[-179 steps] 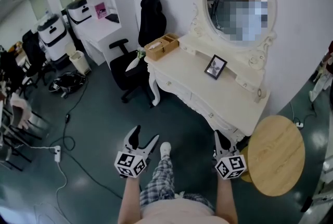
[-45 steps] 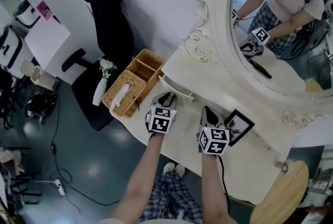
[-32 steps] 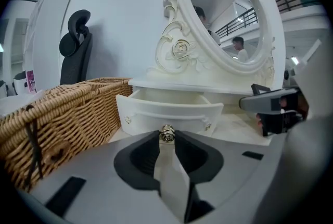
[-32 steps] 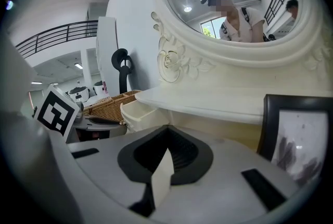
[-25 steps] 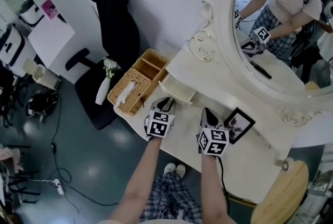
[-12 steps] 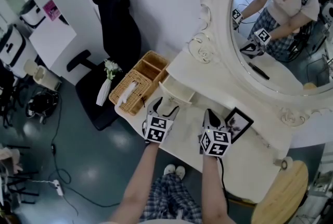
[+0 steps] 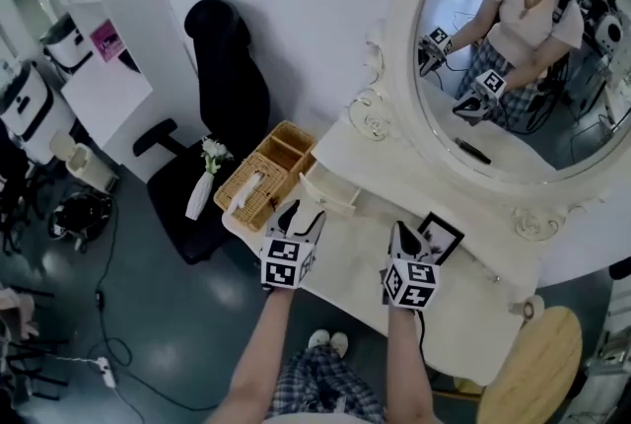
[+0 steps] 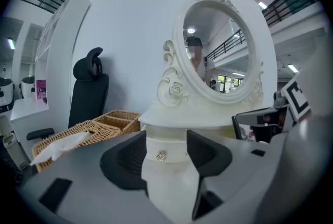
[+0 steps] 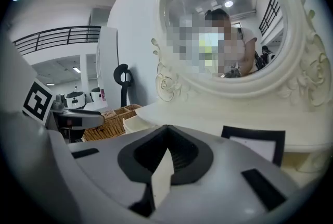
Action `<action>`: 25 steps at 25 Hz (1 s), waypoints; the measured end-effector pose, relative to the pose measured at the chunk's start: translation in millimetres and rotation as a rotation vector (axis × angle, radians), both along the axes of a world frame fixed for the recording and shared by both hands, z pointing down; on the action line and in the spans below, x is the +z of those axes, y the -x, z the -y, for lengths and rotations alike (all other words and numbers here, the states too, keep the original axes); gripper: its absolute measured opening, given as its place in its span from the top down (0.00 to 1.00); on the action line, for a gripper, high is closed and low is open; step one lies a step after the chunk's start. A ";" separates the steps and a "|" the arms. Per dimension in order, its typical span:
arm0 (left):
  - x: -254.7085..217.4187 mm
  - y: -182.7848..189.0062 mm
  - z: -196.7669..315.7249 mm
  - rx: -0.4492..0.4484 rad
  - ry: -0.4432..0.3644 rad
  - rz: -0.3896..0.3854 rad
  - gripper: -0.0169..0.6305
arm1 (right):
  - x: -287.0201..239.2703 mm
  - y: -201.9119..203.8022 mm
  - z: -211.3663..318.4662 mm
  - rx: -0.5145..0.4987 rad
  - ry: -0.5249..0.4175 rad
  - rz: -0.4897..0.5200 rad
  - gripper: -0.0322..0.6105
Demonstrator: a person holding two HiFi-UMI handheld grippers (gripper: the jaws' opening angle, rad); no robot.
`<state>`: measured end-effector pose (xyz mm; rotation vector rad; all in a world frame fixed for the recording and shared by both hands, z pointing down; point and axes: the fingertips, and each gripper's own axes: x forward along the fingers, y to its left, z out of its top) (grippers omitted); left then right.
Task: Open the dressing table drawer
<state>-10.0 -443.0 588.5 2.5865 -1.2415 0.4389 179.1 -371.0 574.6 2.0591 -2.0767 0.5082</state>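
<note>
The small white drawer (image 7: 330,185) stands pulled out from under the dressing table's upper shelf. In the left gripper view its front and metal knob (image 8: 162,155) show beyond the jaws. My left gripper (image 7: 303,213) hovers just in front of the drawer, apart from it. Its jaws are wide and closing a little, with nothing between the pads (image 8: 130,158). My right gripper (image 7: 402,233) is shut and empty above the tabletop (image 7: 355,269), beside the black photo frame (image 7: 441,237). The right gripper view shows its jaws (image 9: 166,137) meeting, and the drawer (image 9: 138,123) far to the left.
A wicker basket (image 7: 264,174) sits on the table's left end, left of the drawer. The oval mirror (image 7: 513,47) rises behind. A black office chair (image 7: 222,67) and a vase of flowers (image 7: 202,180) stand to the left, a round wooden stool (image 7: 537,368) at lower right.
The left gripper let go of the drawer knob, opened and drew back from it. Both grippers rose off the table. The drawer stays pulled out.
</note>
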 end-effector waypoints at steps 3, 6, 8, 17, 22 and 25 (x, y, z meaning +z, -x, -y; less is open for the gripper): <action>-30.1 6.1 -22.7 0.001 -0.034 -0.025 0.66 | -24.7 -10.1 -24.1 0.015 -0.034 -0.003 0.93; -58.9 10.7 -46.5 0.002 -0.073 -0.048 0.78 | -53.4 -22.0 -49.9 0.019 -0.083 -0.018 0.93; -79.0 11.3 -58.9 0.010 -0.102 -0.066 0.86 | -74.1 -31.0 -66.1 0.027 -0.119 -0.031 0.93; -124.3 2.6 -107.3 0.105 -0.171 -0.155 0.93 | -127.9 -60.9 -138.7 0.089 -0.253 -0.062 0.93; -120.4 3.0 -120.0 0.131 -0.168 -0.175 0.93 | -133.5 -76.1 -165.9 0.150 -0.290 -0.079 0.93; -123.4 3.5 -120.9 0.134 -0.169 -0.181 0.93 | -133.6 -80.2 -173.5 0.177 -0.289 -0.096 0.93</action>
